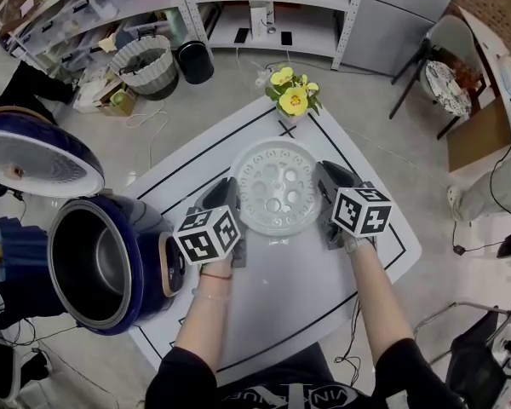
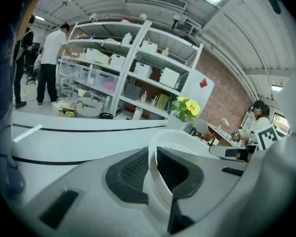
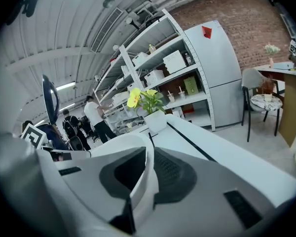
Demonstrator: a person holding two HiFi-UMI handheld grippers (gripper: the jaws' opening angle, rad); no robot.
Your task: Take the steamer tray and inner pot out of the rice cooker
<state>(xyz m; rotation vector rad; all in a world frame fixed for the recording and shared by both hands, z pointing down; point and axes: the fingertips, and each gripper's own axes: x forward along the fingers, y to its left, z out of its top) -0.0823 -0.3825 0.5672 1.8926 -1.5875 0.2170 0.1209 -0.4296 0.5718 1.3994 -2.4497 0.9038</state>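
On the white black-lined table [image 1: 281, 305], left gripper [image 1: 226, 197] and right gripper [image 1: 327, 182] both pinch the round white perforated plastic steamer tray [image 1: 274, 186] by its rim; I'd expect an uneven release to tip it.

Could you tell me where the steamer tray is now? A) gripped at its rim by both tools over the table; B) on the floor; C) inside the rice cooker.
A: the left tool and right tool each clamp the rim of the steamer tray, over the white table.
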